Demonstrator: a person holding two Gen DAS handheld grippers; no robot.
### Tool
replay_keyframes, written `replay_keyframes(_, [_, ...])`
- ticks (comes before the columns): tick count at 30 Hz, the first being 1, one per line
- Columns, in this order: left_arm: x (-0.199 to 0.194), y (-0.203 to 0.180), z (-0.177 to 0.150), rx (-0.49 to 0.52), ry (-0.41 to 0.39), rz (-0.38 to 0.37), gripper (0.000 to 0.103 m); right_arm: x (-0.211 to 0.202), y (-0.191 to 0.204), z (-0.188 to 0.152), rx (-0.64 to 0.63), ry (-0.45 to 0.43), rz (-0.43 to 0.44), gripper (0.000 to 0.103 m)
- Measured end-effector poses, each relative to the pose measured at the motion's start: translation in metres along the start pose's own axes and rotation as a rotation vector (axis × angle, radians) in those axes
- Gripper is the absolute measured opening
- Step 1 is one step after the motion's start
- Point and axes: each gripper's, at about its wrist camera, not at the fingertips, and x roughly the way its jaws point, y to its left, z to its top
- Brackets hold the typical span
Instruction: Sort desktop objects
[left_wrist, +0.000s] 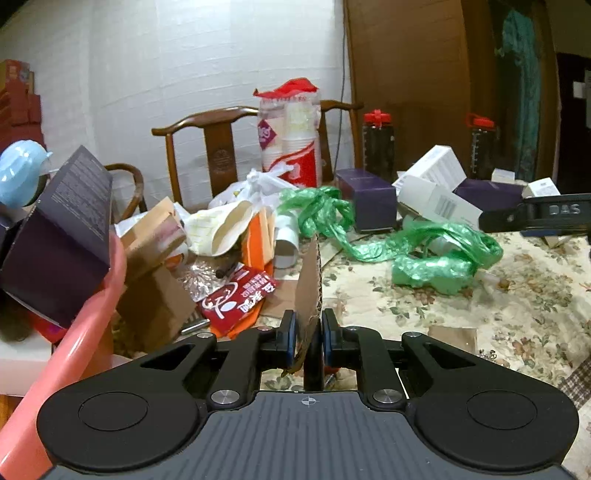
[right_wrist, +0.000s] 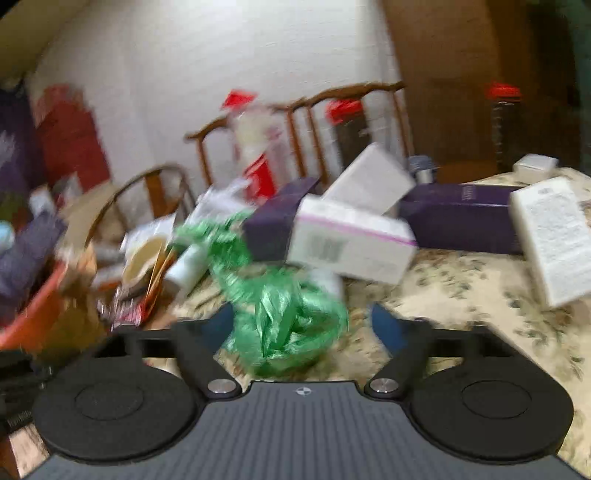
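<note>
Left wrist view: the left gripper (left_wrist: 308, 332) is seen with its fingers clamped on a piece of corrugated cardboard (left_wrist: 309, 291), which is held on edge and rises upright between the pads above the floral tablecloth (left_wrist: 498, 314). To the left, a pink basket (left_wrist: 92, 321) is noted with a dark purple box (left_wrist: 59, 240) leaning over its rim. Behind the cardboard a red packet (left_wrist: 236, 299) lies among paper litter, and a green plastic bag (left_wrist: 424, 254) is spread across the cloth — near it, white and purple boxes are piled toward the back. A stack of paper cups (left_wrist: 291, 140) stands in front of a wooden chair (left_wrist: 218, 147). Right wrist view, blurred: the right gripper (right_wrist: 299, 325) is recorded with fingers well apart; the green plastic bag (right_wrist: 291, 321) lies between them, but no pad can be seen pressing on it. A white barcoded box (right_wrist: 351, 243) rests just behind the bag — a long purple box (right_wrist: 461, 218) lies farther right.
</note>
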Motion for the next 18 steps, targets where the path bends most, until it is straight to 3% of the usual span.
replay_keyframes(7, [0.003, -0.003, -0.002, -0.001, 0.001, -0.011, 0.01, -0.005, 0.048, -0.011, -0.344, -0.027, 0.163, 0.086])
replay_keyframes(11, [0.008, -0.001, -0.005, -0.005, 0.014, -0.014, 0.01, 0.022, 0.071, -0.014, -0.48, 0.03, 0.16, 0.083])
replay_keyframes(14, [0.012, 0.001, -0.007, -0.01, 0.03, -0.015, 0.01, 0.05, 0.07, -0.019, -0.501, 0.115, 0.175, 0.062])
replay_keyframes(18, [0.018, 0.004, -0.008, -0.018, 0.04, -0.023, 0.011, 0.066, 0.065, -0.026, -0.554, 0.13, 0.161, 0.06])
